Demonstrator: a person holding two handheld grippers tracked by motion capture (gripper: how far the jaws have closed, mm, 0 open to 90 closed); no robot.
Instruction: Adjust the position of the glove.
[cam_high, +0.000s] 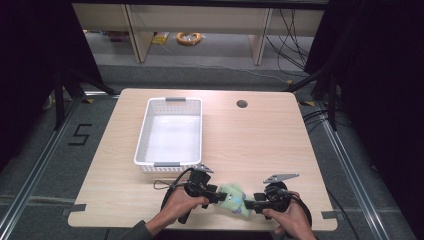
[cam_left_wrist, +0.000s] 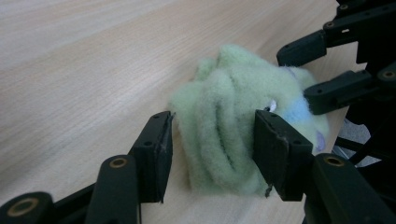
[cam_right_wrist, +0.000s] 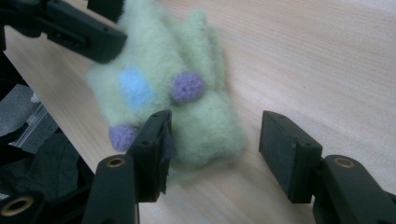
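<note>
A light green fuzzy plush toy (cam_high: 231, 196) with purple and blue patches lies near the table's front edge, between both grippers. My left gripper (cam_high: 220, 194) comes from the left. In the left gripper view its jaws (cam_left_wrist: 212, 140) press on both sides of the bunched toy (cam_left_wrist: 224, 116). My right gripper (cam_high: 248, 205) comes from the right and stands open around the toy's other end (cam_right_wrist: 154, 60). Its left jaw touches the fluff, while its right jaw stays clear of it (cam_right_wrist: 215, 140). One of the left gripper's fingers (cam_right_wrist: 88, 35) lies over the toy's far side.
A white perforated basket (cam_high: 142, 132) stands on the table's left half, behind the grippers. A round cable hole (cam_high: 242, 104) sits at the back right. The toy lies close to the table's front edge (cam_high: 200, 227).
</note>
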